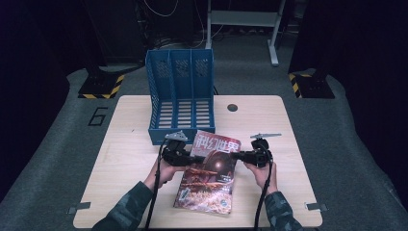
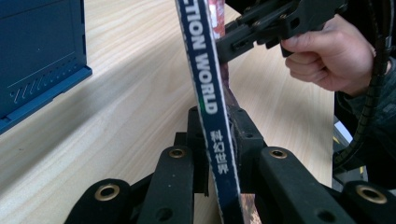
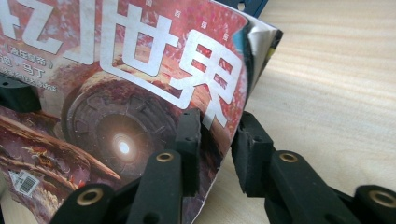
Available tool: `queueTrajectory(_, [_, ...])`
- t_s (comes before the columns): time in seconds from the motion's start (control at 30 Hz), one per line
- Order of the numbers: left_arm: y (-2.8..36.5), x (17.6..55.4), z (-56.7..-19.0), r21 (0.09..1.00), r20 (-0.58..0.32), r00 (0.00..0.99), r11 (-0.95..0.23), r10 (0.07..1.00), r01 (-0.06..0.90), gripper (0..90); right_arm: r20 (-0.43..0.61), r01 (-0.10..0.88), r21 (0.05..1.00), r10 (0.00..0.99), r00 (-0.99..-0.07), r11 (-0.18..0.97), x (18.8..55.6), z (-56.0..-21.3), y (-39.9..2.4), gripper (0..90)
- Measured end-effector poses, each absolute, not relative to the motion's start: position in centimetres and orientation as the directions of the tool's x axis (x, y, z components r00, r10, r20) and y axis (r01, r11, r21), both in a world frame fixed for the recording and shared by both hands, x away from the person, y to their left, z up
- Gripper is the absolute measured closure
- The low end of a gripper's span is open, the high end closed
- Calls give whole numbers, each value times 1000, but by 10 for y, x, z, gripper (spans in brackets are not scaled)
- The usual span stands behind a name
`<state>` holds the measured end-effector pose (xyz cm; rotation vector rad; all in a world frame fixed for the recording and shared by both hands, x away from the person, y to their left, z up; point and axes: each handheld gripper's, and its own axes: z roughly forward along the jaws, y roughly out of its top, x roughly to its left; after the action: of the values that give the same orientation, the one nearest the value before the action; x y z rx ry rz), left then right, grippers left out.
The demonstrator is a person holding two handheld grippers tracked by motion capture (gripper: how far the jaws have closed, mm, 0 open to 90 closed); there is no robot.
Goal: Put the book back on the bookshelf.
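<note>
Fingers of the left gripper were clamped tight on the spine edge of the magazine. The right gripper straddled the opposite edge, its fingers not quite pressing the cover, a gap showing at one side. Magazine sat tilted, upper end lifted, lower end on the table, just before the blue file rack.

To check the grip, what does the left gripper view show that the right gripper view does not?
Left gripper view alone: the magazine's spine pinched between its jaws, the right gripper, and the blue file rack. Right gripper view alone: the red cover, with that gripper's jaws either side of its edge, a gap at one pad. Both: the magazine and wooden table.
</note>
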<state>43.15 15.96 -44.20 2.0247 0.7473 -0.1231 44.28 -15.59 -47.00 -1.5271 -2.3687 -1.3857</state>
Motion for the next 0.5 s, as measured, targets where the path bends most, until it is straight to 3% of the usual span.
queueTrajectory(0.5, [161, 431, -434, 760, -319, 838, -409, 442, 505, 795, 304, 659, 722, 758, -576, 211, 439, -441, -148, 798])
